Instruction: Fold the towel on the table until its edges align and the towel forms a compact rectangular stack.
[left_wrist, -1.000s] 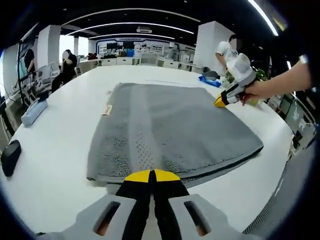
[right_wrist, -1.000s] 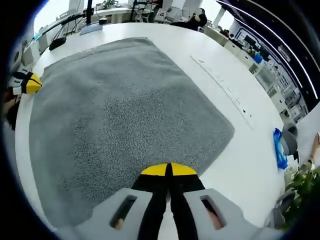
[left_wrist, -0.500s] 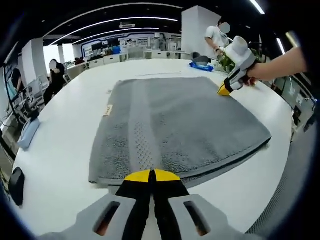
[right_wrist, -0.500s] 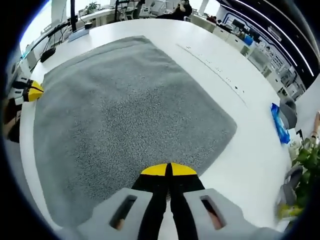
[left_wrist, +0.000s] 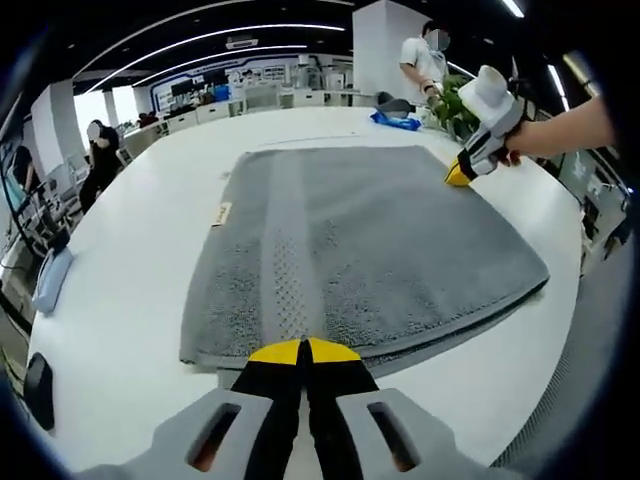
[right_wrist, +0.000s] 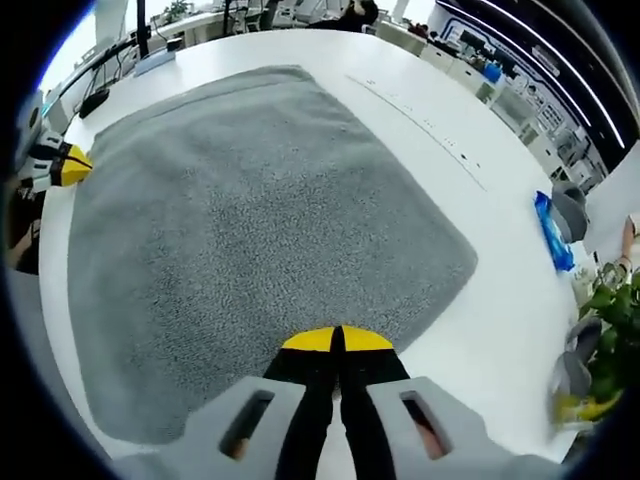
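A grey towel (left_wrist: 340, 240) lies flat on the white table (left_wrist: 120, 300), with a second layer peeking out under its near edge and a woven band running along it. My left gripper (left_wrist: 302, 348) is shut, its yellow tips right at the near edge. No cloth looks lifted. At the towel's far right edge a hand holds my right gripper (left_wrist: 458, 178). In the right gripper view the towel (right_wrist: 260, 210) spreads ahead, and my right gripper (right_wrist: 337, 337) is shut at its edge. The left gripper (right_wrist: 78, 165) shows at the towel's far left side.
A blue cloth (left_wrist: 398, 121) and a green plant (left_wrist: 455, 105) sit at the table's far right end. A dark object (left_wrist: 38, 390) and a pale blue case (left_wrist: 52, 280) lie at the left edge. People stand and sit beyond the table.
Both views have shifted a little with the hands. The towel lies as before, and both grippers stay shut at its edges.
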